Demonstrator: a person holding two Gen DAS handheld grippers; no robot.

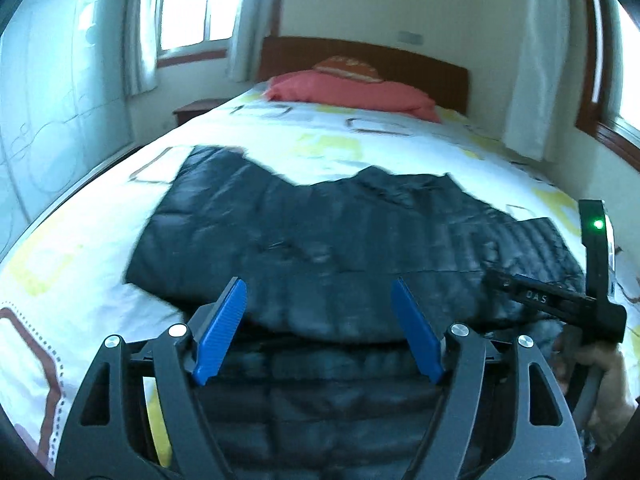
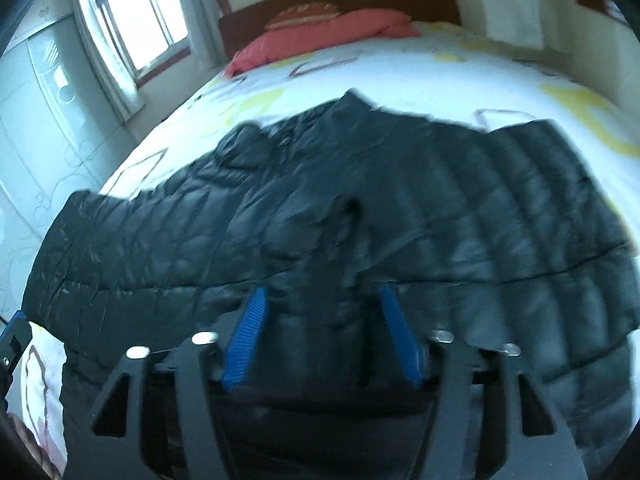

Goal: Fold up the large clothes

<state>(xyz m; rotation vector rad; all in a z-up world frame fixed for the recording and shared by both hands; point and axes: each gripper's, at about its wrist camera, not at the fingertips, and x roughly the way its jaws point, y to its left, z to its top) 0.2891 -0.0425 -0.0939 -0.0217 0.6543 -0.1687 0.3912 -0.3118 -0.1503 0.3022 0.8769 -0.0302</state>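
Jacket lay spread on the bed, folding not started. Left gripper and right gripper both released, at near hem. Next: pinch hem, fold far.

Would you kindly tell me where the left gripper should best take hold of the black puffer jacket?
Probably the near hem of the black puffer jacket, approached from the foot of the bed: that edge lies just ahead of the open left gripper.
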